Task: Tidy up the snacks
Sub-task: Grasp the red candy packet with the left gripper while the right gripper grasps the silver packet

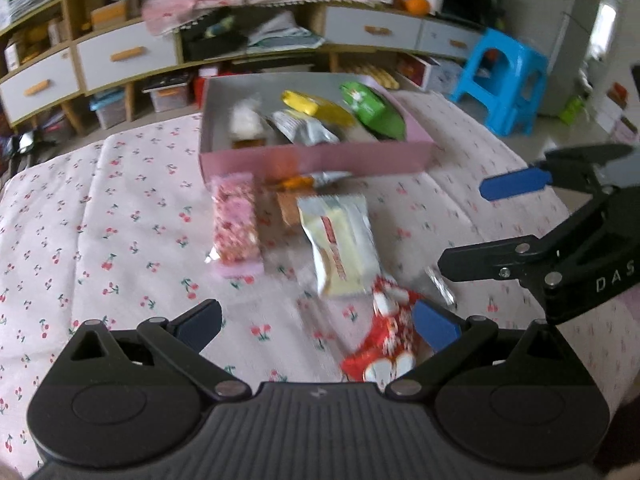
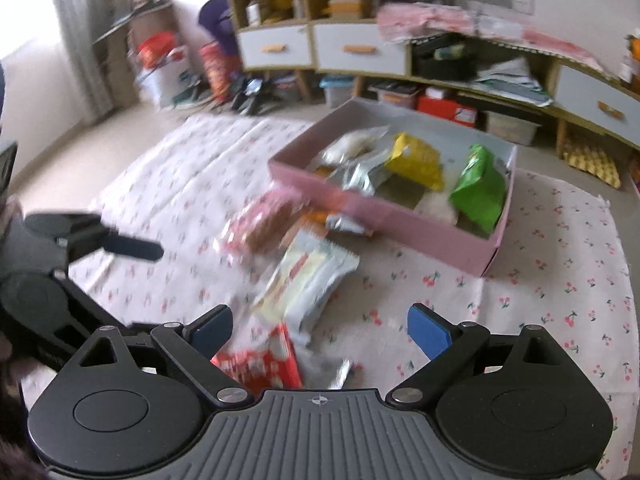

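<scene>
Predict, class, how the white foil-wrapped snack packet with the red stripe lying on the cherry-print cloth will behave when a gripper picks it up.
The white foil-wrapped snack packet with the red stripe looks puffed and thin-walled, so probably light and crushable. Its glossy film may slip between pads. It lies flat on the cherry-print cloth, so it should slide rather than roll if pushed.

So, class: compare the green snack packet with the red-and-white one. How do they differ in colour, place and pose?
The green packet is plain green with a small print; the red-and-white packet is red with white shapes. The green one sits inside the pink box, leaning on its end wall; the red-and-white one lies on the cherry-print cloth, outside the box, nearest the grippers. Both are sealed snack packets, and neither is held.
</scene>
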Motion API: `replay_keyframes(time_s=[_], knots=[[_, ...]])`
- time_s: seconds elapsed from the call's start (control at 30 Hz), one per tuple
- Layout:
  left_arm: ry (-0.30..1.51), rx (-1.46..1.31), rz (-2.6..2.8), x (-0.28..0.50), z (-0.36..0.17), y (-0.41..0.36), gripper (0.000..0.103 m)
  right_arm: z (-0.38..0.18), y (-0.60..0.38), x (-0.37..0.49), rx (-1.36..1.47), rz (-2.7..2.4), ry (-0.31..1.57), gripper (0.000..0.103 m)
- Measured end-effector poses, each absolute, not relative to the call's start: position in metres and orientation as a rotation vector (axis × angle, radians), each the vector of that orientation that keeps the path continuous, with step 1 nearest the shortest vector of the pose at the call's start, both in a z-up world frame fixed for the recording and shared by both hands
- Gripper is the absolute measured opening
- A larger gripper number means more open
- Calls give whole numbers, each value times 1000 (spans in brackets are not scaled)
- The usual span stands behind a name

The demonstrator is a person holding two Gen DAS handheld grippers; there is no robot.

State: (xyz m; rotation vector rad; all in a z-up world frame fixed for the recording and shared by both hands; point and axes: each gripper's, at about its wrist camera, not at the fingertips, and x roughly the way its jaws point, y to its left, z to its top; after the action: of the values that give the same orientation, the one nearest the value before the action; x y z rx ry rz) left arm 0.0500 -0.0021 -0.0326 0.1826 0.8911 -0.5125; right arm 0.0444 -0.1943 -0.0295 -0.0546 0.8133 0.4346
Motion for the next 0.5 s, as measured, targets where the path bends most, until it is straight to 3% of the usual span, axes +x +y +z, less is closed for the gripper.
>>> replay_keyframes(time_s=[0.33,0.5], knots=[[885,254,-659,27,-48,-14,98,-63,-210,32,-206,500,875,96],[897,297,-705,20,-56,-32,78,-84,-211,32,-283,504,929,96]])
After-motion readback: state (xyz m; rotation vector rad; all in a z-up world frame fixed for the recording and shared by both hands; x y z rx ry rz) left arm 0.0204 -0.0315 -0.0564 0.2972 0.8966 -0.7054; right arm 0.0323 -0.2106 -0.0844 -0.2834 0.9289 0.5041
